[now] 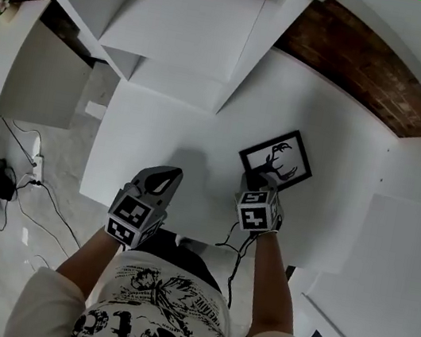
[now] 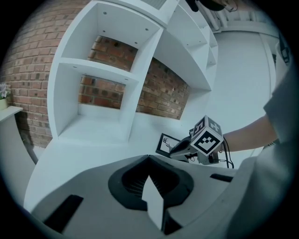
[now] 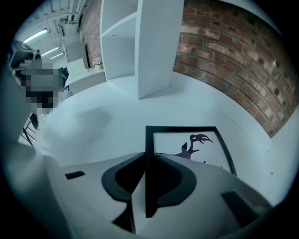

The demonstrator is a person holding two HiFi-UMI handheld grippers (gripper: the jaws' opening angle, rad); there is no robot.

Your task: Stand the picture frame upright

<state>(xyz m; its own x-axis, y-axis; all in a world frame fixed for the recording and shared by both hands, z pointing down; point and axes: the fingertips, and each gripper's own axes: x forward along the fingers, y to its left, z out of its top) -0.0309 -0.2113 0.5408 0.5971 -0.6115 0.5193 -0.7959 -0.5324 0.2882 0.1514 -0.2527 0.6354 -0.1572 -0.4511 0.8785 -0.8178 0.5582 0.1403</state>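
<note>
A: Closest to the person, what is the left gripper (image 2: pixel 150 159) doing?

B: Its jaws are pressed together with nothing between them. It hangs over the near part of the white table (image 1: pixel 152 133), apart from the frame, so it plays no part at the moment.

A: And the right gripper (image 3: pixel 146 157)?

B: It tilts down steeply, its jaws narrowed onto the black left edge of the picture frame (image 3: pixel 187 140). The edge runs straight between the pads, so I read it as a grip.

A: Is the frame up?

B: No. It lies face up on the table, flat or nearly so, deer silhouette showing, just ahead of the right gripper. I'd say the grasp is made, and the lifting, tipping upright and letting go are all left.

A: Beyond it?

B: More bare table, then the white shelf unit (image 1: pixel 186 30) and the brick wall (image 1: pixel 357 68).
</note>
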